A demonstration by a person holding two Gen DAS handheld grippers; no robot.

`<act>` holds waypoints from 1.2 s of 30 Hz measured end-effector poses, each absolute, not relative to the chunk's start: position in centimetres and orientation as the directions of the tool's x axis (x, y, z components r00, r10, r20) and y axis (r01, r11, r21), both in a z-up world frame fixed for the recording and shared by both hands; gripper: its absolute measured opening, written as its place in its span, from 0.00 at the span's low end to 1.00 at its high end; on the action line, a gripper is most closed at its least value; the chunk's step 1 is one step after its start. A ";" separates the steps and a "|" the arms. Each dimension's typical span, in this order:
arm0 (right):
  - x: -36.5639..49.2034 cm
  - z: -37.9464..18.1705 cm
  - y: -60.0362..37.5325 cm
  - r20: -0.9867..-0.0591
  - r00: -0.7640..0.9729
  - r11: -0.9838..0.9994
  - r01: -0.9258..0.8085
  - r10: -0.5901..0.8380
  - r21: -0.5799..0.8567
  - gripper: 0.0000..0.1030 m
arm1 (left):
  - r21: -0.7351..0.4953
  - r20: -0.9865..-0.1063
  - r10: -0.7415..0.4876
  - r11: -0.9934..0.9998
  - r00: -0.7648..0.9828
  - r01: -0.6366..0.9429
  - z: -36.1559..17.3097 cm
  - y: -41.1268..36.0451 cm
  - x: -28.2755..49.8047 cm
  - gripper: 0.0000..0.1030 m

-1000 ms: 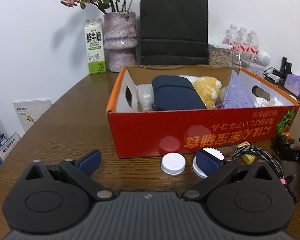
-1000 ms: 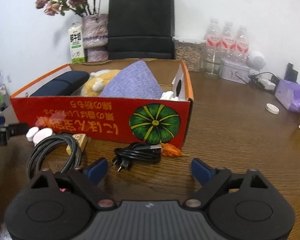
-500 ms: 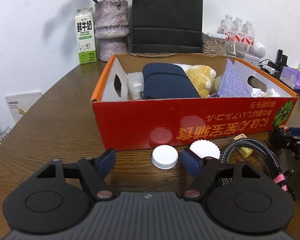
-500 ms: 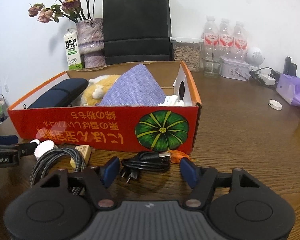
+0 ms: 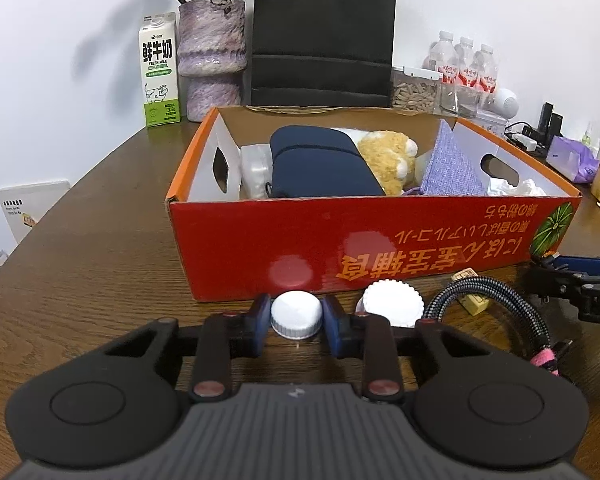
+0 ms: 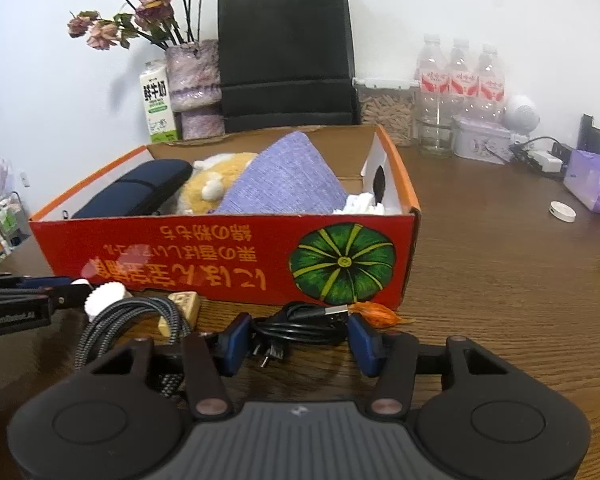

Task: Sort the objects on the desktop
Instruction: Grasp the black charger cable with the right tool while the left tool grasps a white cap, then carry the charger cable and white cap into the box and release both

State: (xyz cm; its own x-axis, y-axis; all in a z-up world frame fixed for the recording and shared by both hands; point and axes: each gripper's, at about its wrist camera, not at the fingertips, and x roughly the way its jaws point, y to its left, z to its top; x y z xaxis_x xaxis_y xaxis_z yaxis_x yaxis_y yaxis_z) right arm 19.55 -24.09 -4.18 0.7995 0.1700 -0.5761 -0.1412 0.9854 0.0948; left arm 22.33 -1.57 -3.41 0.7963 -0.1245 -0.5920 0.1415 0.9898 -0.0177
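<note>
On the wooden table, in front of the red cardboard box [image 5: 380,240], lies a smooth white bottle cap [image 5: 297,314]. My left gripper [image 5: 296,318] has the cap between its blue pads, which touch both its sides as the jaws are closing. A ridged white cap [image 5: 394,306] lies just right of it. In the right wrist view a coiled black cable [image 6: 300,326] with a USB plug lies before the box [image 6: 220,248]. My right gripper [image 6: 300,338] straddles the coil, its jaws closing, and the pads meet the coil's sides.
A braided grey cable [image 5: 496,304] and a small yellow block [image 5: 470,302] lie between the grippers. An orange scrap [image 6: 378,314] sits by the box corner. The box holds a navy pouch [image 5: 320,164], a plush toy [image 5: 388,160] and a purple cloth [image 6: 284,180]. A vase, milk carton, black bag and bottles stand behind.
Both grippers' jaws have narrowed from wide open. The left pads have come in onto the smooth white cap. The right pads have come in onto the black cable coil.
</note>
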 end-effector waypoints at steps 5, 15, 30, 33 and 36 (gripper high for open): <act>19.1 -4.0 -24.0 -0.558 0.811 0.984 -0.150 0.175 0.092 0.50 | -0.025 -0.587 -0.128 0.990 0.799 0.140 -3.3 -1.5 22.2 0.28; 18.0 -3.4 -23.8 -0.505 0.841 0.981 -0.179 0.194 0.080 0.50 | -0.037 -0.518 -0.126 0.992 0.846 0.125 -2.5 -1.0 20.9 0.28; 15.1 0.3 -22.9 -0.335 0.914 0.973 -0.227 0.230 0.048 0.50 | -0.119 -0.370 -0.161 0.985 0.915 0.125 2.6 -0.3 18.8 0.28; 15.8 1.4 -22.5 -0.310 0.920 0.970 -0.238 0.238 0.038 0.50 | -0.101 -0.346 -0.188 0.981 0.919 0.163 4.1 -1.5 19.7 0.28; 17.1 2.3 -22.3 -0.298 0.924 0.970 -0.243 0.240 0.030 0.50 | -0.091 -0.333 -0.212 0.977 0.919 0.193 5.4 -2.9 21.2 0.28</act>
State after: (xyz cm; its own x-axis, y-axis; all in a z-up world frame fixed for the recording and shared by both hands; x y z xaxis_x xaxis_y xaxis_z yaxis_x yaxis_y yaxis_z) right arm 17.07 -22.26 2.31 0.9238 0.2402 -0.2982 -0.2426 0.9697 0.0295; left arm 21.18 -2.91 5.39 0.9188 -0.2123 -0.3328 0.1929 0.9770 -0.0907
